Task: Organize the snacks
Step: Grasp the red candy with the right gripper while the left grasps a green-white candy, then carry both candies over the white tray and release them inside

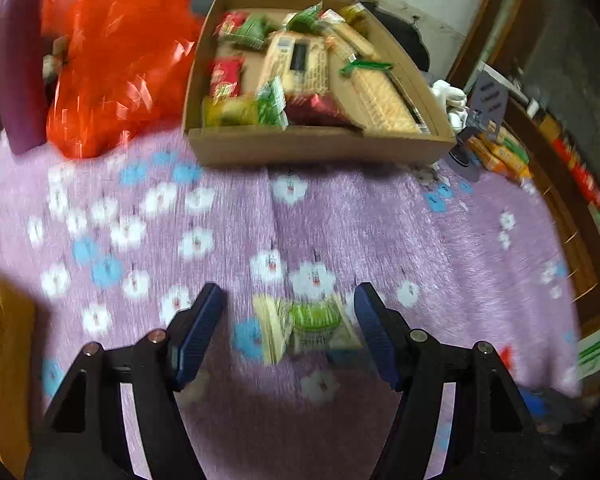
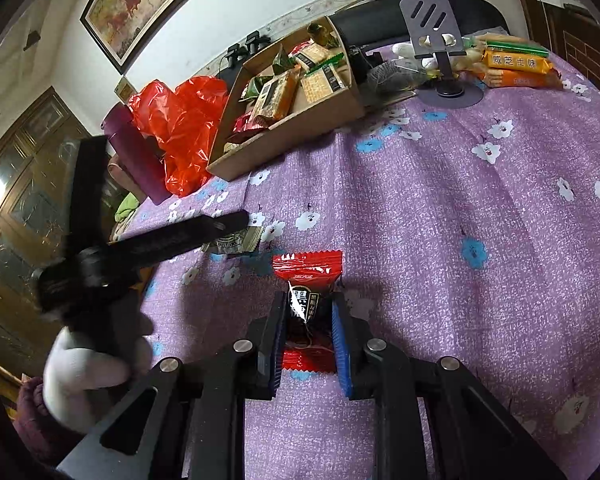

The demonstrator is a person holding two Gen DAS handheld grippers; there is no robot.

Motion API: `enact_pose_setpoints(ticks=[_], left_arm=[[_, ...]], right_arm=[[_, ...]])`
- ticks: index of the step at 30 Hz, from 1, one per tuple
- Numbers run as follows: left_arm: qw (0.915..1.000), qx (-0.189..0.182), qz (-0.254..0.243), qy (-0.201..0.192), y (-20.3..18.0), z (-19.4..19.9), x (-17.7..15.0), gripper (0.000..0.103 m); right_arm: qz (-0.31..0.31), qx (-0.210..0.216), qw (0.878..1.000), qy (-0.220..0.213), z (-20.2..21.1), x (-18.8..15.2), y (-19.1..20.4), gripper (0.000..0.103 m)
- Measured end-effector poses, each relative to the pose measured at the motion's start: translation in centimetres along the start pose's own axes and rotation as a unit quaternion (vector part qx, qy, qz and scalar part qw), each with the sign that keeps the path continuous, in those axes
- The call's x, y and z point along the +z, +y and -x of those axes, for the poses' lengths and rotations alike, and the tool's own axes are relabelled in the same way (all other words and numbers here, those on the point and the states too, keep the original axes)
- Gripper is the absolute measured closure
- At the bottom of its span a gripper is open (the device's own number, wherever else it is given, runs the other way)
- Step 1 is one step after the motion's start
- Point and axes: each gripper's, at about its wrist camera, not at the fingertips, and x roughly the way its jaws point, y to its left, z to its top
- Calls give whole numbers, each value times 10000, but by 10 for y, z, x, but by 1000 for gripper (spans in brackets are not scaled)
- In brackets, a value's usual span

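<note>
A green and cream snack packet lies flat on the purple flowered cloth. My left gripper hangs open over it, one finger on each side, and the pads do not press it. In the right wrist view the same packet peeks out under a left finger, with a pale gloved hand behind it. My right gripper is shut on a red and black snack packet, whose serrated ends stick out in front of and behind the pads. The cardboard box at the back holds several snack packs.
A red plastic bag and a purple cylinder stand left of the box. A grey phone stand and orange biscuit packs sit at the far right. Dark wooden furniture lines the right side.
</note>
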Motion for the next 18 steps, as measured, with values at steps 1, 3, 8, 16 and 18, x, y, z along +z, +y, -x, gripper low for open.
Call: enact_pose_setpoints(ticks=[1, 3, 8, 16, 18], left_arm=[[9998, 95, -186, 42, -4, -3, -2, 38], [9958, 455, -786, -67, -17, -3, -11, 71], [9947, 230, -991, -112, -16, 11, -19, 75], [9972, 13, -708, -251, -2, 47, -33, 75], [9979, -67, -535, -359, 7, 64, -38, 75]], right_arm=[[2, -16, 10000, -13, 0, 0, -1, 81], [22, -69, 10000, -33, 0, 0, -1, 81], [27, -215, 9997, -63, -1, -1, -2, 81], [128, -348, 9992, -171, 1, -3, 1, 81], [179, -367, 9989, -211, 2, -4, 3, 81]])
